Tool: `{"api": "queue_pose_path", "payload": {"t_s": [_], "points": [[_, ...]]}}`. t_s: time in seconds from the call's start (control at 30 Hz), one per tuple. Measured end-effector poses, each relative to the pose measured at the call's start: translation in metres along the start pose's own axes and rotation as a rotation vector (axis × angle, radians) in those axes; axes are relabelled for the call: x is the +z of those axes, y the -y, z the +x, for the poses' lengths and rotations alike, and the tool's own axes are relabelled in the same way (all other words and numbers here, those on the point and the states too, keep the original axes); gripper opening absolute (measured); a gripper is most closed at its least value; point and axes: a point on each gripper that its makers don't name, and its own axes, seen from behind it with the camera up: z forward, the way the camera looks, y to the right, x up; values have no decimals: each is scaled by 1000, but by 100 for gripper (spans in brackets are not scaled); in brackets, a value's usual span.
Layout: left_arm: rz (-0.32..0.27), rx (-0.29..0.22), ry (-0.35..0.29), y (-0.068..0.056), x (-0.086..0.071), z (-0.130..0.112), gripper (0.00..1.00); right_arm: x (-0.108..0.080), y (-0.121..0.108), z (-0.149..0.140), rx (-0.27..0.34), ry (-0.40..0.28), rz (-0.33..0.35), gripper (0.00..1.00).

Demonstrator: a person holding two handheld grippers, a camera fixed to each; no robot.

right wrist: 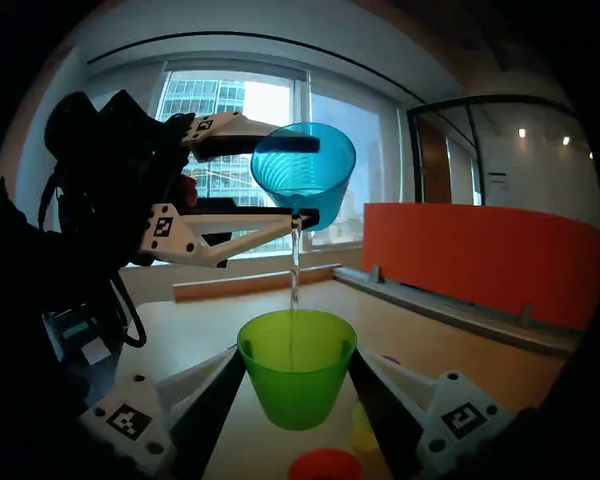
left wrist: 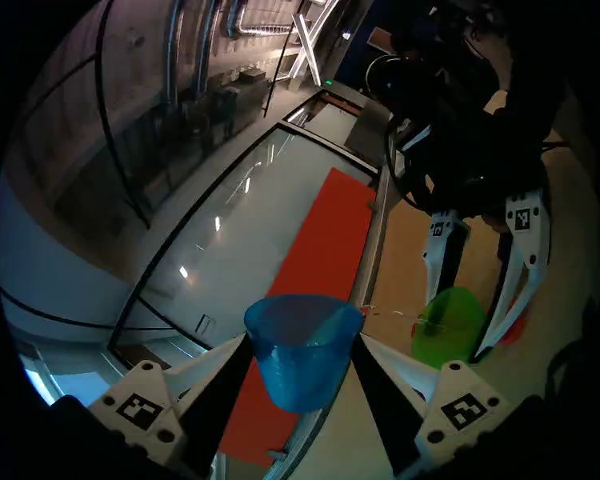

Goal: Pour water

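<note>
Likely light, flexible plastic, so squeeze gently midwall: your left gripper pinches the blue cup, right gripper the green cup.

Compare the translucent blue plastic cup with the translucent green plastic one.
The translucent blue plastic cup is tipped, the translucent green plastic cup upright. The blue cup hangs above the green cup. A water stream leaves the blue cup and enters the green cup. Both are tapered and see-through.
</note>
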Motion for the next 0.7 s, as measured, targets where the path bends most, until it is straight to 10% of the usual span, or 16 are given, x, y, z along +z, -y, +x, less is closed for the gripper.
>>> {"api": "queue_pose_path", "payload": {"t_s": [0.7], "points": [[19, 68, -1, 6, -1, 6, 84, -1, -1, 4, -5, -8, -3, 90]]}}
